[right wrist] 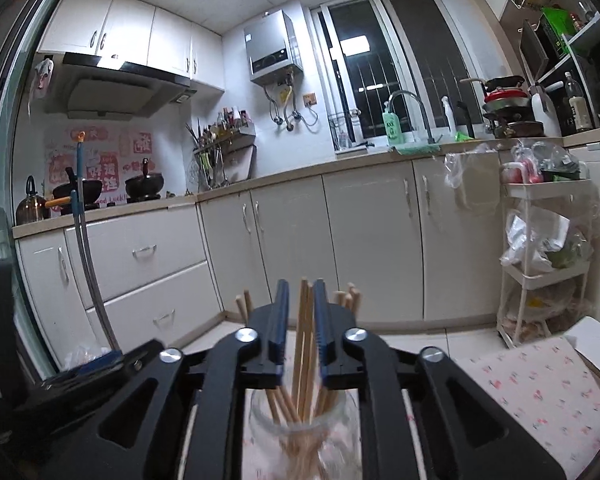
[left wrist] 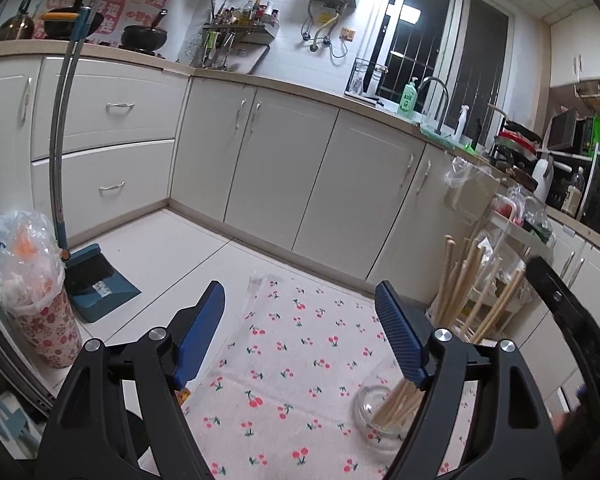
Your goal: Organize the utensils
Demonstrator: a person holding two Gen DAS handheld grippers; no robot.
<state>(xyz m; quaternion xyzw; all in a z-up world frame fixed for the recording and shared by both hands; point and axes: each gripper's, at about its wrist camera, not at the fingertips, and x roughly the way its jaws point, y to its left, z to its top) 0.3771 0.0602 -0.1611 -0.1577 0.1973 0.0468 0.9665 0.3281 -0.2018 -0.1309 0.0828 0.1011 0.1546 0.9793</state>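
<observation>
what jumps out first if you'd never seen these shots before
The right gripper fills the right wrist view, its blue pads shut on pale wooden chopsticks that stand in a clear glass jar just below. In the left wrist view, the left gripper gapes open over a white cherry-print cloth.

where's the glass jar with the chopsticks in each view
Left wrist: the glass jar sits low right on the cherry-print cloth, partly behind the right finger of the open left gripper.
Right wrist: bottom centre, just below the right gripper, which is shut on chopsticks.
Shared landmark: the green soap bottle by the sink tap.
</observation>
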